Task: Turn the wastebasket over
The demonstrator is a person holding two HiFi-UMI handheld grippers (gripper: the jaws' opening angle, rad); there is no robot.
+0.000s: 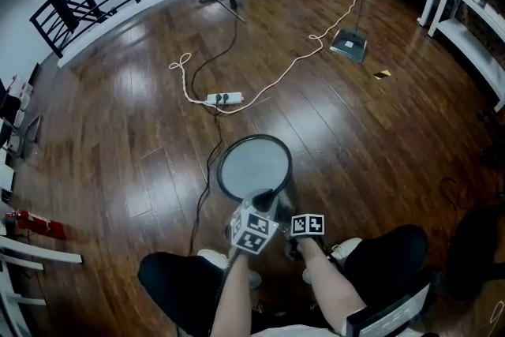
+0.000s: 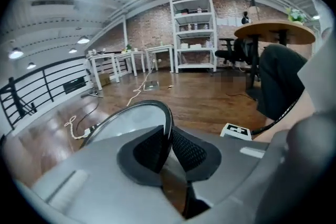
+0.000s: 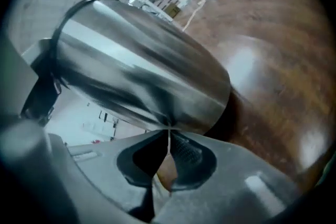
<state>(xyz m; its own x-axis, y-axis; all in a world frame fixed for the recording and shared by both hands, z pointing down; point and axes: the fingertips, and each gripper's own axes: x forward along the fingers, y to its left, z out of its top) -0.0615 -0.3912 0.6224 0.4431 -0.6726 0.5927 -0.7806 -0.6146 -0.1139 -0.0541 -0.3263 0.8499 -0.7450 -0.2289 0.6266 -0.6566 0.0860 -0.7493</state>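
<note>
Left hand-held gripper (image 2: 169,136) on wastebasket (image 1: 254,168) rim; power strip (image 1: 224,99) and cord (image 1: 293,65) beyond.

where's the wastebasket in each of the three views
Head view: wastebasket at lower centre, its round black-rimmed end towards the camera.
Left gripper view: left of centre, its black rim clamped in the left gripper.
Right gripper view: its steel side fills the upper middle, just above the shut right gripper.
Shared landmark: the white cord on the wooden floor.
</note>
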